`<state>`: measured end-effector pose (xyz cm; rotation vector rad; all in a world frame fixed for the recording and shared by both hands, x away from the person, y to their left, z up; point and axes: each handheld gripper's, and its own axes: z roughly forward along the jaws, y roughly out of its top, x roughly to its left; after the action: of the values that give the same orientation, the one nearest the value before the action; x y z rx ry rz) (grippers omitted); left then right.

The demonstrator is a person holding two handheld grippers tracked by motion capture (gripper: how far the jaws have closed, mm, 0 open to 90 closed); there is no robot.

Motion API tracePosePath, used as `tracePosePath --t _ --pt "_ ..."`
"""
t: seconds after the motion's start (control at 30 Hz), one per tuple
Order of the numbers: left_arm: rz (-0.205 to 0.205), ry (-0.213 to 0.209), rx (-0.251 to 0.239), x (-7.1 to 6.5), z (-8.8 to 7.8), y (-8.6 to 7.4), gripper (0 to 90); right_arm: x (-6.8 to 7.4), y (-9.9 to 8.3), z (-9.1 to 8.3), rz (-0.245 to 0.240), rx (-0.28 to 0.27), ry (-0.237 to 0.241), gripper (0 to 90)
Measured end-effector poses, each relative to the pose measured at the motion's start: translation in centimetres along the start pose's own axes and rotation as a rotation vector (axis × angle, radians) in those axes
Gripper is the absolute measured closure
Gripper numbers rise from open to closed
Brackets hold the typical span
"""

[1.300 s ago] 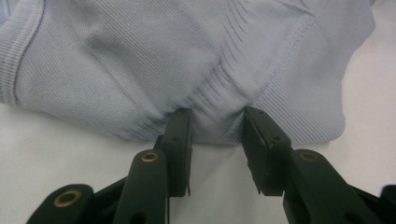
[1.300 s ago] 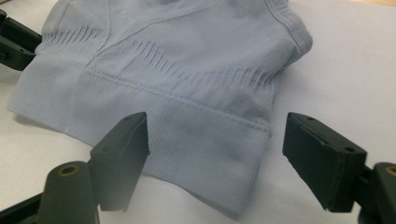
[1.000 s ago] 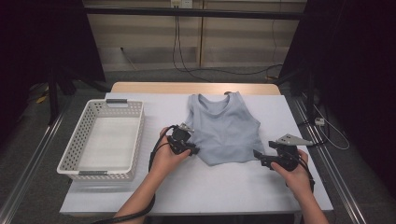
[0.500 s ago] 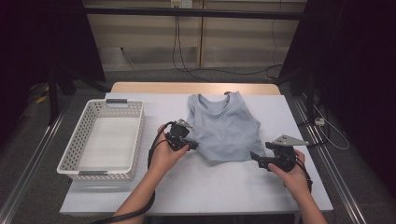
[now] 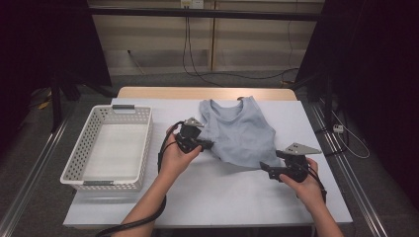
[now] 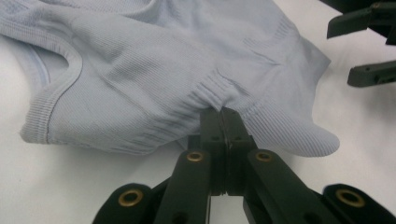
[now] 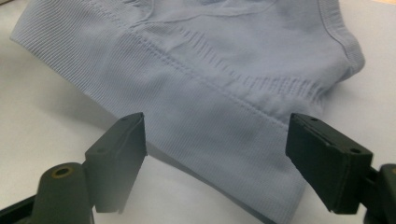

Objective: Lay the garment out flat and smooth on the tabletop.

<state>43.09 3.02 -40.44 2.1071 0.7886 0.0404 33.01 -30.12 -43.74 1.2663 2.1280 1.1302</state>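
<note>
A pale blue ribbed tank top (image 5: 239, 131) lies on the white table, neck toward the far side. My left gripper (image 5: 206, 144) is shut on the garment's left side edge near the hem; in the left gripper view its jaws (image 6: 222, 116) pinch a bunched fold of the tank top (image 6: 154, 74). My right gripper (image 5: 265, 168) stands open at the hem's lower right corner. In the right gripper view the hem of the tank top (image 7: 219, 112) lies between the spread fingers (image 7: 122, 154), not clamped.
A white perforated basket (image 5: 76, 163) sits on the left part of the table (image 5: 212, 202). Cables trail from each gripper. Dark frame posts and floor cables stand beyond the far edge.
My left gripper has shifted up and right along the shirt's side edge, pulling the fabric. My right gripper has slid left and slightly down toward the hem corner.
</note>
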Motion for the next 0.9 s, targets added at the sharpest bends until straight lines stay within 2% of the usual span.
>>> tracePosePath --t 0.53,0.9 --pt "-0.009 -0.005 -0.037 0.0 0.3 1.2 90.0 0.6 0.1 0.9 -0.017 0.018 0.015 18.6" --pt "-0.018 0.005 -0.038 0.3 0.7 2.2 90.0 -0.3 -0.1 1.3 -0.011 0.041 -0.007 22.1"
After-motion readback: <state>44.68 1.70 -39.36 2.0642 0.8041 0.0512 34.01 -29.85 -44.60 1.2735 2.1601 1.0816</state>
